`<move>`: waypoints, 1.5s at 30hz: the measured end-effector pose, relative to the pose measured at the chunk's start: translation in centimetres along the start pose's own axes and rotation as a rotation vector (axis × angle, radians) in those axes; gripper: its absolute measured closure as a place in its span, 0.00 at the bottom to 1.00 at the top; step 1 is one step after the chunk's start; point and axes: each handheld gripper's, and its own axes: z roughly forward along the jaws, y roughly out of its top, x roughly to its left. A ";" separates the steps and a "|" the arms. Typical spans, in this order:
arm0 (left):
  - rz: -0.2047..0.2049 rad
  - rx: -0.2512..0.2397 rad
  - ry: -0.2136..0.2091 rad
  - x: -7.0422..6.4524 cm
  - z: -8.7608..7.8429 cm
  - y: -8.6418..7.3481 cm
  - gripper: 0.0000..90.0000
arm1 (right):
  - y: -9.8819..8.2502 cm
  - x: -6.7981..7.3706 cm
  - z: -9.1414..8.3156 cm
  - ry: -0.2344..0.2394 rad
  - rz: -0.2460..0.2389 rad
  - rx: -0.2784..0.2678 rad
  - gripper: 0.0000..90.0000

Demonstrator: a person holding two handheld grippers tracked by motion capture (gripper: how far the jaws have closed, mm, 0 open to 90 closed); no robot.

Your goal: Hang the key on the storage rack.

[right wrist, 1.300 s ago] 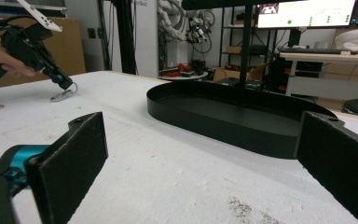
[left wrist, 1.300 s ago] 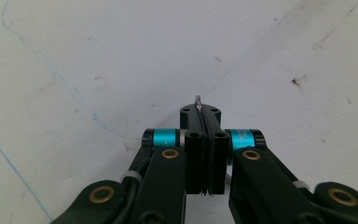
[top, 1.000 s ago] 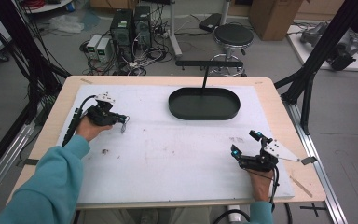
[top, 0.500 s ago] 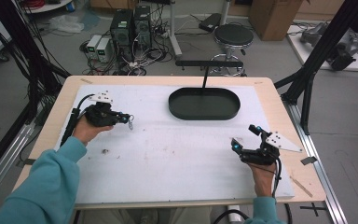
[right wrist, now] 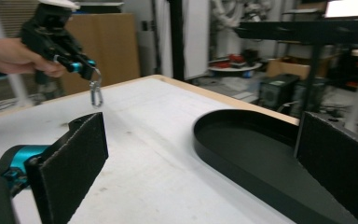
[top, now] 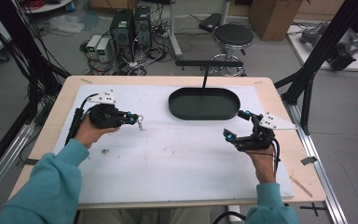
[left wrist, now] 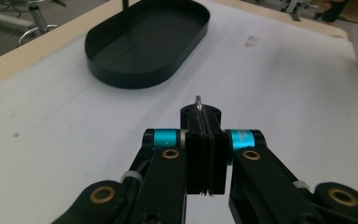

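Note:
My left gripper (top: 136, 119) is at the left of the white mat, shut on a small metal snap hook (top: 141, 124) that dangles from its jaws above the mat. In the left gripper view the closed jaws (left wrist: 204, 122) pinch the hook's thin metal end (left wrist: 198, 101). The right gripper view shows the left gripper (right wrist: 85, 69) with the hook (right wrist: 95, 94) hanging under it. A black oval tray (top: 173, 106) lies empty at the back middle of the mat. My right gripper (top: 237, 125) hovers open to the right of the tray, with nothing between its pads (right wrist: 81, 156).
A white mat (top: 177, 158) covers the wooden table (top: 279, 100). A black post (top: 205, 77) stands just behind the tray. Black frame struts (top: 307, 79) rise at the table's right and left sides. A stool and computers stand on the floor beyond.
Both hands have risen off the mat. The left gripper has carried the hook a little to the right, toward the tray. The right gripper has lifted and moved toward the tray.

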 end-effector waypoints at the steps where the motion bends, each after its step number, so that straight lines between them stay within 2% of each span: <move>1: 0.000 -0.008 -0.013 -0.2 0.1 0.2 0.98 | 0.3 0.0 0.3 0.023 0.000 0.002 0.02; 2: 0.000 -0.008 -0.013 -0.2 0.1 0.2 0.98 | 0.3 0.0 0.3 0.023 0.000 0.002 0.02; 3: 0.012 -0.017 -0.026 -0.6 0.3 0.5 0.98 | 1.1 0.0 0.9 0.074 0.006 -0.004 0.02; 4: 0.017 -0.021 -0.038 -0.8 0.4 0.6 0.98 | 1.3 0.0 1.1 0.090 0.019 -0.008 0.02; 8: 0.030 -0.044 -0.063 -1.6 0.7 1.1 0.98 | 2.5 -0.1 1.9 0.127 0.015 -0.014 0.02; 10: 0.044 -0.049 -0.077 -2.0 0.8 1.3 0.98 | 3.0 -0.1 2.3 0.146 0.000 -0.001 0.02; 15: 0.046 -0.082 -0.109 -2.7 1.2 1.7 0.98 | 4.2 0.4 3.5 0.207 -0.043 0.031 0.02; 19: 0.064 -0.093 -0.131 -3.4 1.5 2.2 0.98 | 5.1 1.0 4.9 0.259 -0.050 0.066 0.02; 20: 0.064 -0.093 -0.131 -3.4 1.5 2.2 0.98 | 5.1 1.0 4.9 0.259 -0.050 0.066 0.02; 21: 0.069 -0.096 -0.141 -3.8 1.6 2.3 0.98 | 5.4 1.3 5.5 0.285 -0.052 0.080 0.02; 24: 0.070 -0.103 -0.155 -4.0 1.8 2.5 0.98 | 5.7 1.5 6.1 0.311 -0.062 0.087 0.02; 26: 0.074 -0.106 -0.166 -4.2 2.1 2.7 0.98 | 6.0 1.9 6.9 0.331 -0.081 0.096 0.02; 27: 0.078 -0.106 -0.173 -4.3 2.3 2.8 0.98 | 6.2 2.3 7.7 0.357 -0.109 0.108 0.02; 38: 0.088 -0.121 -0.206 -4.9 3.1 3.5 0.98 | 6.7 3.9 10.9 0.488 -0.162 0.174 0.05; 43: 0.095 -0.116 -0.223 -5.0 3.3 3.5 0.98 | 6.6 4.3 11.9 0.507 -0.156 0.196 0.06; 45: 0.092 -0.126 -0.230 -5.1 3.3 3.6 0.98 | 6.5 4.4 12.4 0.519 -0.132 0.210 0.08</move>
